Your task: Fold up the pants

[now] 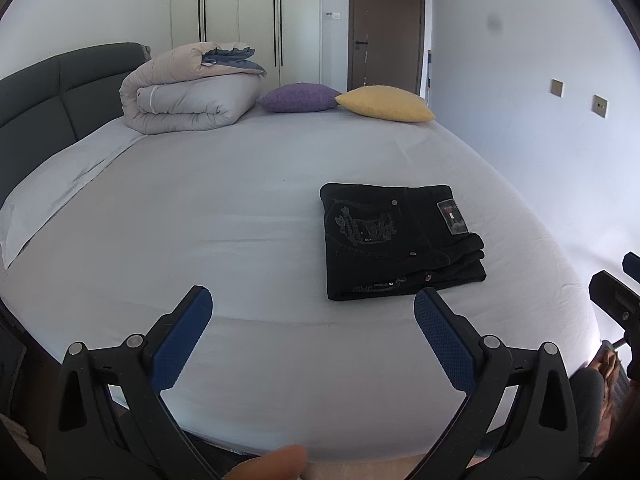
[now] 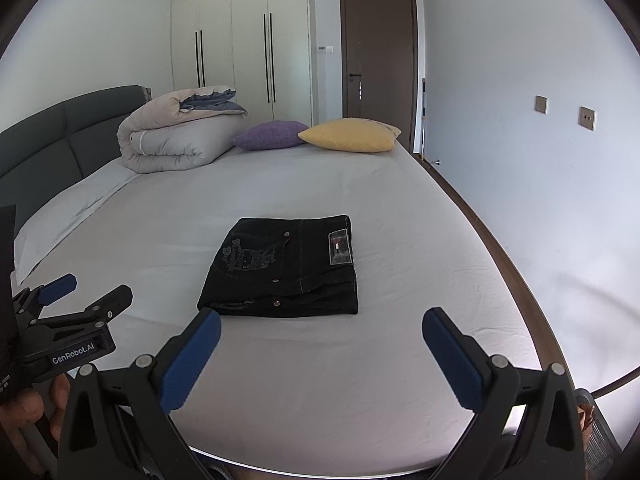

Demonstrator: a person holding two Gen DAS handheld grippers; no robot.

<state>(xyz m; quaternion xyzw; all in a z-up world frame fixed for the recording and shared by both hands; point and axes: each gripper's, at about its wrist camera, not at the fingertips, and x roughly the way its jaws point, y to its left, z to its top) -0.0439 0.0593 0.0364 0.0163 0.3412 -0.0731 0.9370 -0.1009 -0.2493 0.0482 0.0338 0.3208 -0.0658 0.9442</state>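
The pants [image 2: 284,268] lay folded on the bed [image 2: 360,380]. Both grippers [image 1: 312,332] [image 2: 320,344] hung wide open, holding nothing. The job looked done.

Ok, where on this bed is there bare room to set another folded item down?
Bare sheet lies left of the folded pants, up to the pillow, and between pants and cushions. The head end is crowded: duvet, purple cushion, yellow cushion.

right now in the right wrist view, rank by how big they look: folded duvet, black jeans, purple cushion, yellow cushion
1. black jeans, though they lie nearest the camera
2. folded duvet, close behind and unsure against the jeans
3. yellow cushion
4. purple cushion, partly hidden
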